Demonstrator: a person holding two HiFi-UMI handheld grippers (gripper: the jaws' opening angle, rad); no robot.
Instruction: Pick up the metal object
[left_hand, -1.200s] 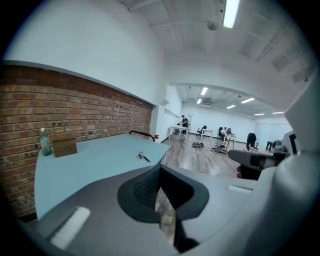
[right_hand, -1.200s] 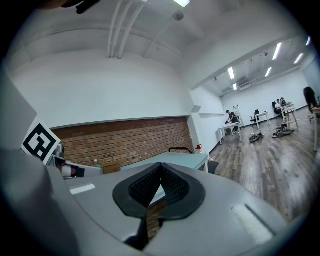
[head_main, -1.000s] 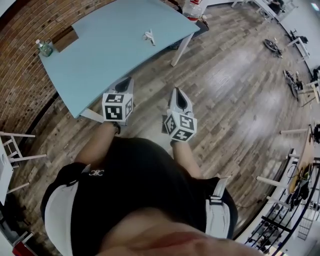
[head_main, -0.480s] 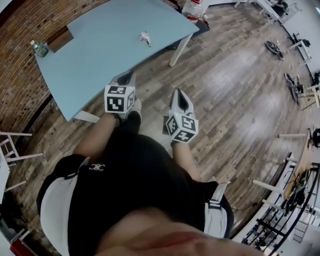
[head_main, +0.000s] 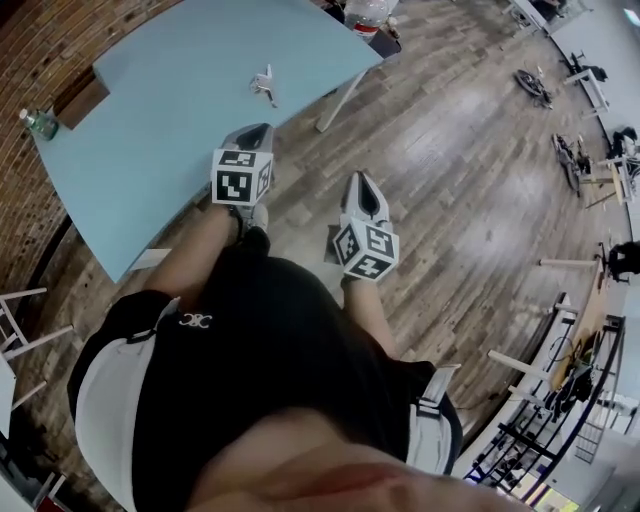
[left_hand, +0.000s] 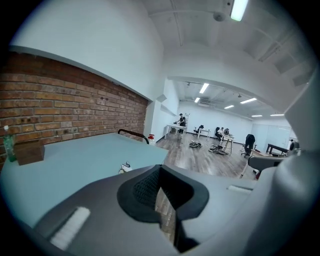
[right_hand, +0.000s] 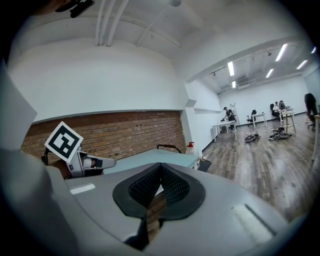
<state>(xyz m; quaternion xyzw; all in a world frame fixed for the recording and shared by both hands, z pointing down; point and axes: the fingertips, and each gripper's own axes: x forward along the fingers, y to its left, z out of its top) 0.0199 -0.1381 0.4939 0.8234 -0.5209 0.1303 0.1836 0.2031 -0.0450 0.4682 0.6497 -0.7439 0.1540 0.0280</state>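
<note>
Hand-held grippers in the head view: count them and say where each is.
2. The left hand-held gripper is at the near edge of the blue table, short of the metal object; the right hand-held gripper is over the wood floor. Neither is hidden.

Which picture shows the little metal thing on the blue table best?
The head view: the metal thing lies whole and unblocked on the table. The left gripper view shows it small and partly hidden. The right gripper view doesn't show it.
</note>
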